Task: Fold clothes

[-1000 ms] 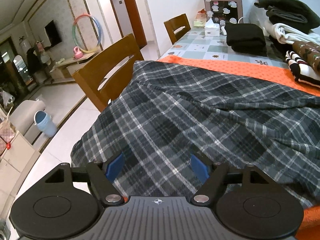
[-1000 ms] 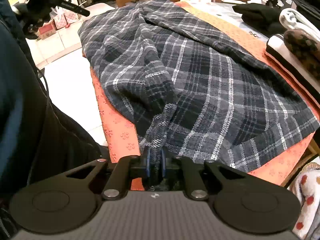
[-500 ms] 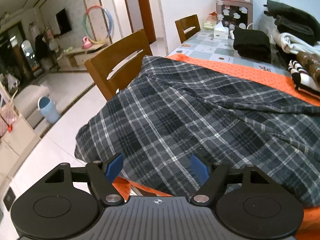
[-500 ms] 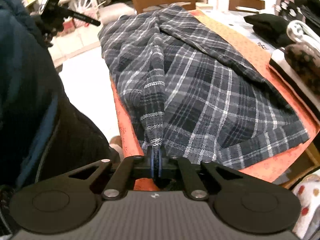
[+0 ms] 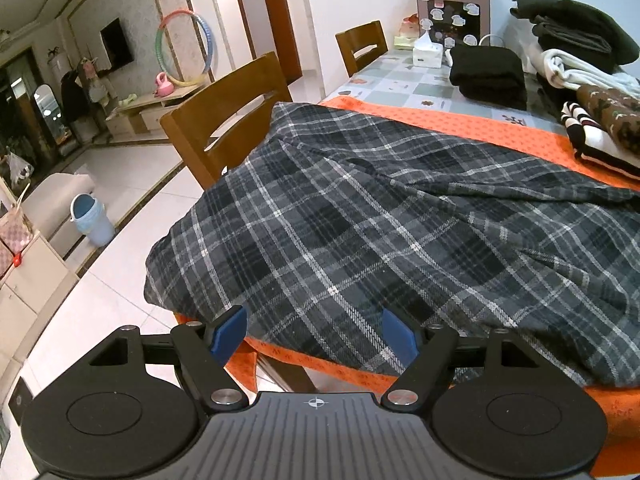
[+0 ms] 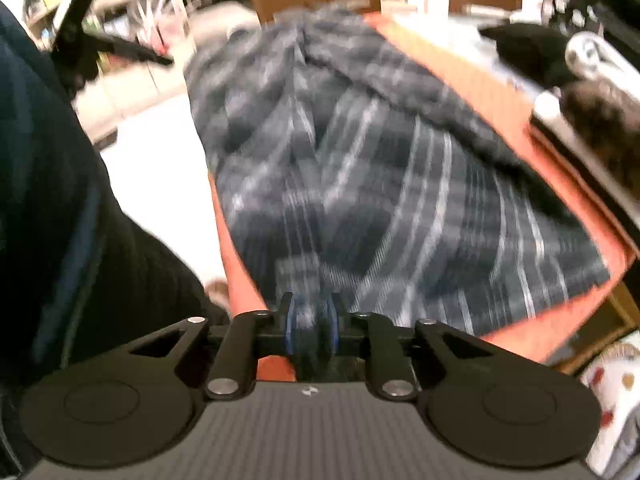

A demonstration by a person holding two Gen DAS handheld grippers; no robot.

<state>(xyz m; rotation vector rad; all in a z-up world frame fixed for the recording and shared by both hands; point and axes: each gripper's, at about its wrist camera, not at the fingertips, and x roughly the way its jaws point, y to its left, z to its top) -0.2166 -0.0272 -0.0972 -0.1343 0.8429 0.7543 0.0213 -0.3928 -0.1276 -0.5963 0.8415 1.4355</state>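
Spread wide over the orange dotted mat (image 5: 460,118) on the table: a plaid shirt (image 5: 380,232) of soft woven flannel, dark grey checks crossed by thin white lines, rumpled into long diagonal ridges. Hangs off the near-left table edge in a rounded lobe; compared with a second ago, more of the mat's orange hem and the white floor tiles show below it in the left wrist view. Blurred by motion in the right wrist view, where earlier frames were sharp.

Far right on the table: stacked folded clothes (image 5: 576,36), dark, white and brown-patterned, plus a flat black folded garment (image 5: 488,70). Far left: a wooden chair (image 5: 228,120) with a curved slatted back.

Left gripper (image 5: 314,334): spread wide, blue pads (image 5: 230,330) clear of the cloth, poised at the near edge just short of the shirt's hem, as before. Right gripper (image 6: 312,330): clamped on a bunched fold of the shirt, cloth pinched between narrow blue pads (image 6: 290,330), slightly wider apart than half a second ago.
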